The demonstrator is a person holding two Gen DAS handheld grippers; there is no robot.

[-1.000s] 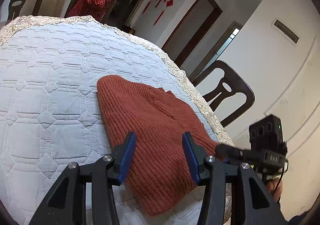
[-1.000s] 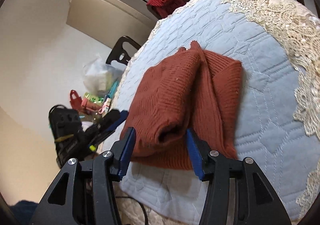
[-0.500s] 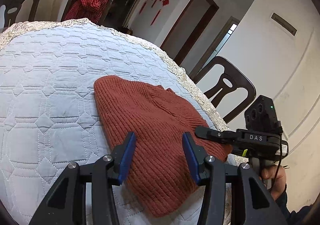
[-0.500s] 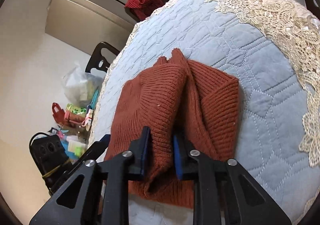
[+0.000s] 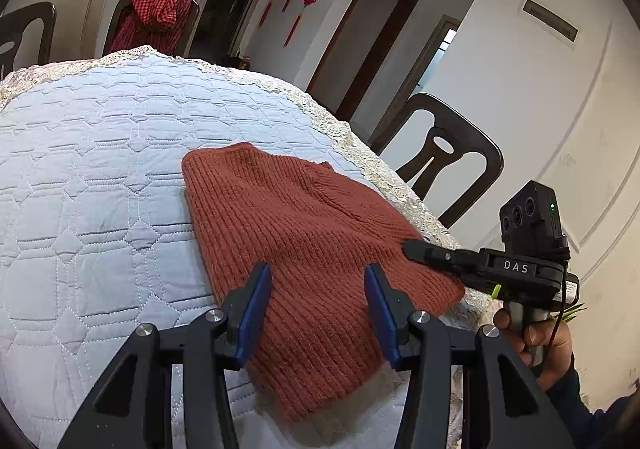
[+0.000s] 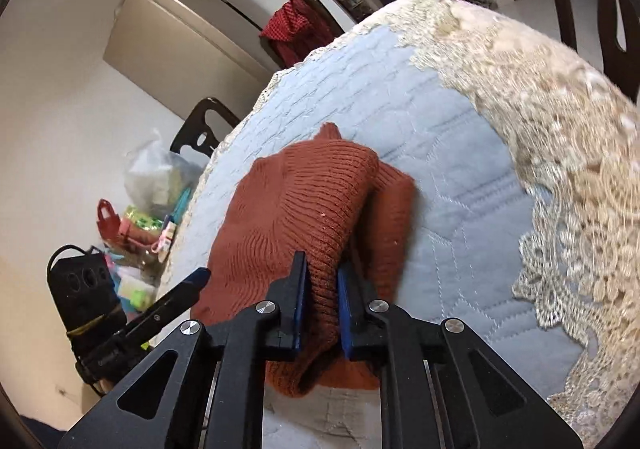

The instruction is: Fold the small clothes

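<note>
On the quilted table [image 5: 100,169], right hand-held gripper [image 6: 322,303] pinches the sweater [image 6: 304,201]; left [image 5: 316,309] gapes wide.

Ribbed knit sweater [image 5: 304,249], seemingly quilted tablecloth [image 5: 92,185]

Left tongs [image 5: 316,303]: jaws spread wide, blue-padded fingers [image 5: 253,313] parallel, poised above the near part of the rust-red knitted sweater [image 5: 304,249] with nothing between them. Right tongs [image 6: 322,303]: jaws drawn close, blue pads [image 6: 300,309] pinching a rolled fold of the sweater at the near worktop [image 6: 460,177] edge. In the left wrist view, the right tongs' tip lies on the sweater's right edge; the right hand [image 5: 540,337] grips its handle below, fingers wrapped round.
</note>
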